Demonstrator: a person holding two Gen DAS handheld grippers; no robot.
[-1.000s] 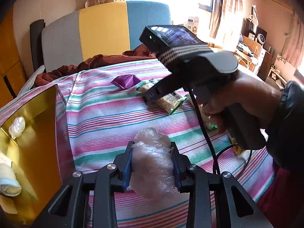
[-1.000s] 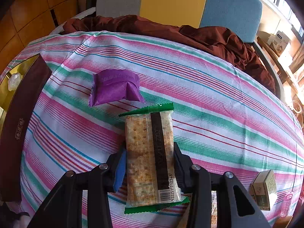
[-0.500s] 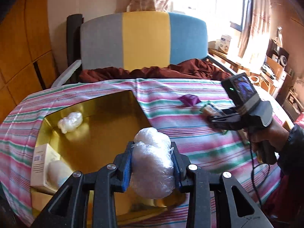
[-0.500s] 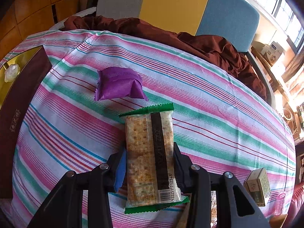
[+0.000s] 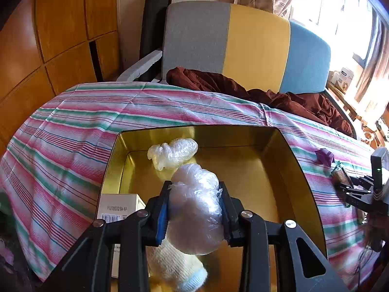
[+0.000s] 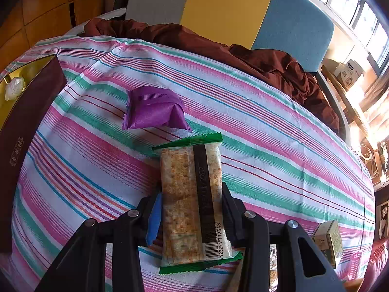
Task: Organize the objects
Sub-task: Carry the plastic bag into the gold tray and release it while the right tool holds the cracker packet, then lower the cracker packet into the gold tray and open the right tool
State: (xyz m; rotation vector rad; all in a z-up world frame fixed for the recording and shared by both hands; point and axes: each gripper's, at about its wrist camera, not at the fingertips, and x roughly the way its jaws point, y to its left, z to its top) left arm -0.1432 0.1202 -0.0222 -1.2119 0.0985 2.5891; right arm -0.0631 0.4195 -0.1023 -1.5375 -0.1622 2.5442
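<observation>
My left gripper (image 5: pixel 194 206) is shut on a clear plastic-wrapped bundle (image 5: pixel 194 209) and holds it over the gold-lined box (image 5: pixel 304 170). Inside the box lie a second wrapped bundle (image 5: pixel 172 152), a white carton (image 5: pixel 119 206) and a pale yellow knitted item (image 5: pixel 175 267). My right gripper (image 6: pixel 192 209) is shut on a green-edged cracker packet (image 6: pixel 192 202), held just above the striped tablecloth (image 6: pixel 267 121). A purple snack packet (image 6: pixel 153 109) lies on the cloth just beyond it. In the left wrist view the right gripper (image 5: pixel 350 187) shows at the far right edge.
The box's dark outer wall (image 6: pixel 26 126) sits at the left in the right wrist view. A small carton (image 6: pixel 328 241) stands near the table's right edge. A chair (image 5: pixel 243 43) with brown cloth (image 5: pixel 267 95) draped on it stands behind the table.
My left gripper has swung left with the wrapped bundle, from over the cloth near the right gripper to over the gold box. The right gripper with the cracker packet has barely moved.
</observation>
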